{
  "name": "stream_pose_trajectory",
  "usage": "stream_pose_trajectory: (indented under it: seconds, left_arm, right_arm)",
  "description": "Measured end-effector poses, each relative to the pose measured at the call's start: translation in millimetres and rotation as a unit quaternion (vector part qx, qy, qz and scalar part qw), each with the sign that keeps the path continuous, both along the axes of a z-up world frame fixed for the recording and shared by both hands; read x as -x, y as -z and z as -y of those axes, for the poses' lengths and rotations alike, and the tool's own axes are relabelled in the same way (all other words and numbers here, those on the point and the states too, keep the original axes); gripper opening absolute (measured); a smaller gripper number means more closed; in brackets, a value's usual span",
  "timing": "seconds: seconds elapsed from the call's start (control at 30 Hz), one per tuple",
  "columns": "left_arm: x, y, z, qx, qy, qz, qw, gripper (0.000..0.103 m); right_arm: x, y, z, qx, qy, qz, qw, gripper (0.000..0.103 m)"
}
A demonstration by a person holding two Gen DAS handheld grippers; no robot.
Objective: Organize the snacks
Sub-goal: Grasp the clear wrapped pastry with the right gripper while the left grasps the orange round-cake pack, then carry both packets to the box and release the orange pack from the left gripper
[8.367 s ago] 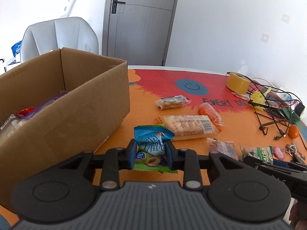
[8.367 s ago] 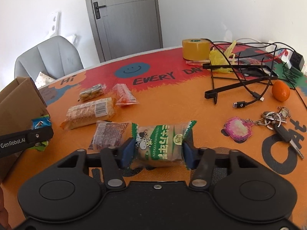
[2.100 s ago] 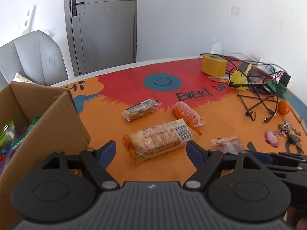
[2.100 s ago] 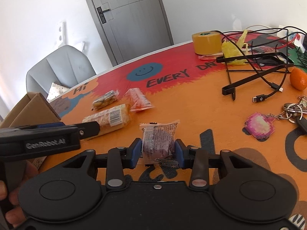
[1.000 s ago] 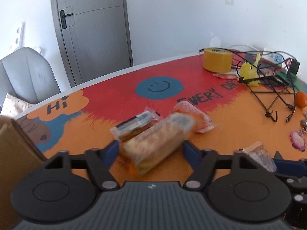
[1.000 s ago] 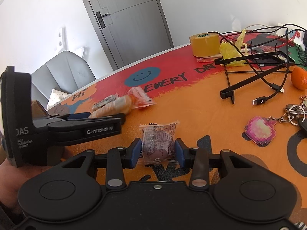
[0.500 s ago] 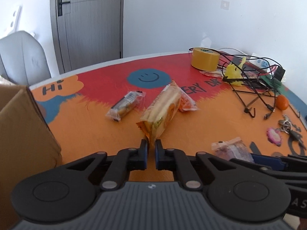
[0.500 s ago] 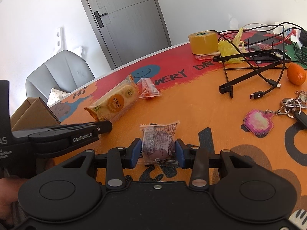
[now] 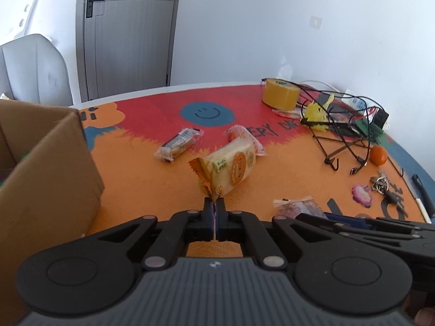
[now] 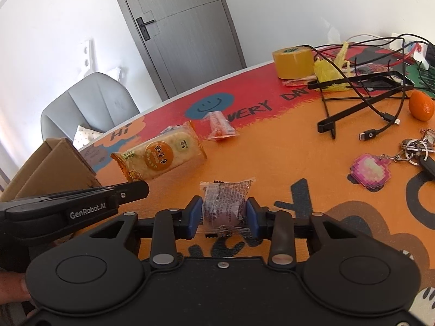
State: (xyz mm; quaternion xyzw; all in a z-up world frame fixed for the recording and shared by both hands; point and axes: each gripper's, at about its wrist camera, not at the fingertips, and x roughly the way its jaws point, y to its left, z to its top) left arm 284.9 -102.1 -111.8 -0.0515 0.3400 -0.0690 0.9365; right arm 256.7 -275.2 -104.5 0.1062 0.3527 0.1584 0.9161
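My left gripper (image 9: 214, 203) is shut on the crimped end of an orange cracker pack (image 9: 231, 167), holding it above the table; the pack also shows in the right wrist view (image 10: 160, 157). My right gripper (image 10: 224, 212) is shut on a small clear purple snack packet (image 10: 224, 201), which also shows in the left wrist view (image 9: 296, 206). The cardboard box (image 9: 46, 168) stands at the left, also seen in the right wrist view (image 10: 51, 165). A clear snack bar (image 9: 179, 145) and an orange packet (image 9: 239, 133) lie on the table.
A tape roll (image 9: 280, 97), a black wire stand with cables (image 9: 339, 135), a yellow toy (image 10: 329, 76), a tangerine (image 10: 421, 106), keys (image 10: 416, 149) and a pink keychain (image 10: 369, 168) crowd the right side. A grey chair (image 10: 89, 106) stands behind the table.
My left gripper closed on the cracker pack's end and lifted it, swinging it left toward the box. My right gripper still holds the purple packet.
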Motion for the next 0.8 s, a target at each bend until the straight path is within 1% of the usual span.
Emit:
stream_pose_trajectory:
  seconds: [0.27,0.47,0.57,0.8]
  left_arm:
    - [25.7,-28.1,-12.2,0.019,-0.007,0.039,0.999,0.0]
    - [43.7,-54.6,-28.1,0.025,-0.024,0.068,0.9971,0.0]
    - [51.7,-68.2,-36.6,0.013,-0.044,0.073,0.9963,0.0]
    - [72.1,-87.7,-68.4,0.014,-0.086,0.084,0.9926,0.0]
  right_arm:
    - [9.6,-15.9,-12.3,-0.004,-0.012,0.018,1.0,0.035]
    - [18.0,-34.3,-27.6,-0.007,-0.027,0.041,0.999,0.035]
    - [21.0,-43.6,-36.6,-0.007,-0.036,0.052,0.998,0.035]
    - [27.6,-63.5,-62.9,-0.006,-0.06,0.075,0.995,0.034]
